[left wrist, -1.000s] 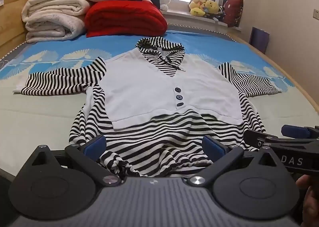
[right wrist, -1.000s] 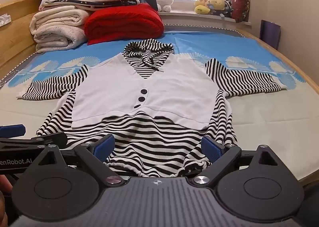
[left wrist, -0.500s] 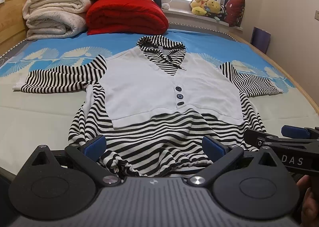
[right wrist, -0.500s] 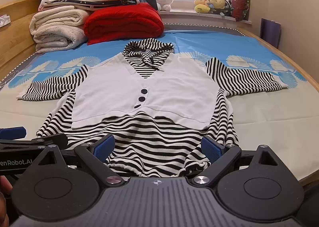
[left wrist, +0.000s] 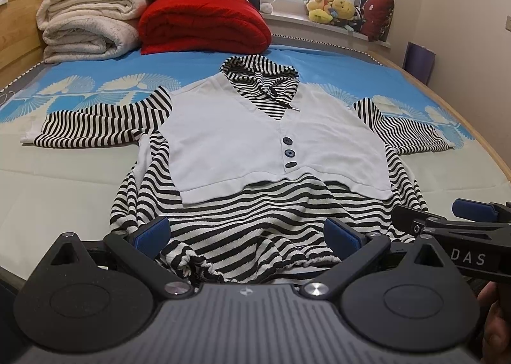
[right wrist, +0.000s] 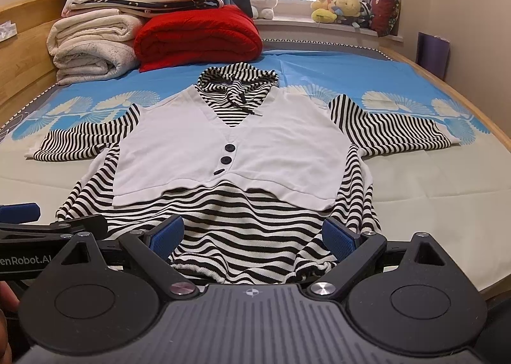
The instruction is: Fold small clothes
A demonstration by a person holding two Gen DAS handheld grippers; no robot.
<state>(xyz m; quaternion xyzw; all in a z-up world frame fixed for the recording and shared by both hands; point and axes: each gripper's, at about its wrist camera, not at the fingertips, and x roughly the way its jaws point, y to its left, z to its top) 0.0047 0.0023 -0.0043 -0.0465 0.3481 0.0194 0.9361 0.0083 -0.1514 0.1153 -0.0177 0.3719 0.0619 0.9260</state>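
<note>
Left wrist view, left hand-held gripper [left wrist: 246,233] wide, right hand-held gripper [right wrist: 252,234] wide, striped top [left wrist: 271,146] flat on bed [left wrist: 64,178].

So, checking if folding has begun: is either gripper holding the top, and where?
Nothing held: left gripper and right gripper open at the striped top's hem.

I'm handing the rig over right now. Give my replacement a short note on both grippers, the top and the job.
Left gripper: open, empty, at the hem's left part.
Right gripper: open, empty, at the hem's right part.
Striped top: face up on the bed, hood away from you, both sleeves spread out, hem bunched near the fingers.
Done: the top is laid out; no fold shows.
Left: all folds.
</note>
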